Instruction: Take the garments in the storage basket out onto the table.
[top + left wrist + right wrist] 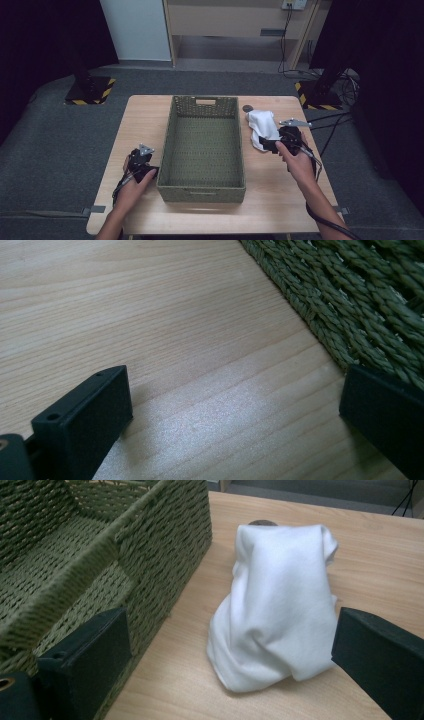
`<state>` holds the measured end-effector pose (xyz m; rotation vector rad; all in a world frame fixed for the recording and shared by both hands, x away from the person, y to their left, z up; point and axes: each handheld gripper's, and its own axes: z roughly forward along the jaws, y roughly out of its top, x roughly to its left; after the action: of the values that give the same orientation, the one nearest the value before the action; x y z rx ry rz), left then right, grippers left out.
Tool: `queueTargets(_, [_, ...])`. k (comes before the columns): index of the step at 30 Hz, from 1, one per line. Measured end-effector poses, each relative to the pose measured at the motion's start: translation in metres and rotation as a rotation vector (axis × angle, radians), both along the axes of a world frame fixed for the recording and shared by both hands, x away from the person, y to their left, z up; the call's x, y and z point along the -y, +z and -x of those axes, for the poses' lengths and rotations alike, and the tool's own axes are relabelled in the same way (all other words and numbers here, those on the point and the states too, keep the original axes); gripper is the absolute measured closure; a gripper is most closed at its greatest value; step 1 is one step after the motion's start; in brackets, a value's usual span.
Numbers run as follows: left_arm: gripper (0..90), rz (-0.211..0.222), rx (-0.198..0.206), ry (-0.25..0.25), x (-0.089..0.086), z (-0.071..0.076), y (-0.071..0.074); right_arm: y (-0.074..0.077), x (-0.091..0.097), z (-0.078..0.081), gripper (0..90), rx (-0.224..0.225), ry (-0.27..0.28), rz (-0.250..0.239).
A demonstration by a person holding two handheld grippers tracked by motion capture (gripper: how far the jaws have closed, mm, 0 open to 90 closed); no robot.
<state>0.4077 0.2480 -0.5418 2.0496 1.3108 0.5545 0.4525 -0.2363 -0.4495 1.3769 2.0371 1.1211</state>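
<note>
Right claw (232, 665): jaws spread wide, one on each side of the white cloth (280, 605), not pinching it.
White cloth: bunched in a heap on the wooden surface (145, 120), just beside the right wall of the green woven basket (206, 187).
Dark round thing (247, 108): peeks out behind the cloth; too hidden to identify.
Left claw (232, 410): jaws spread, nothing between them, low over the surface at the basket's left wall.
</note>
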Motion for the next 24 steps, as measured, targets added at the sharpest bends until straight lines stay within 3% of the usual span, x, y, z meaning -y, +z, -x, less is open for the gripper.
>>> queueTargets(16, [0.0,0.000,0.000,0.000,0.000,0.000,0.000,-0.017,-0.002,0.020,2.6,-0.024,0.027,0.007])
queueTargets(24, [0.0,0.000,0.000,0.001,0.000,0.000,0.000,-0.033,-0.002,0.026,2.6,-0.052,0.032,0.008])
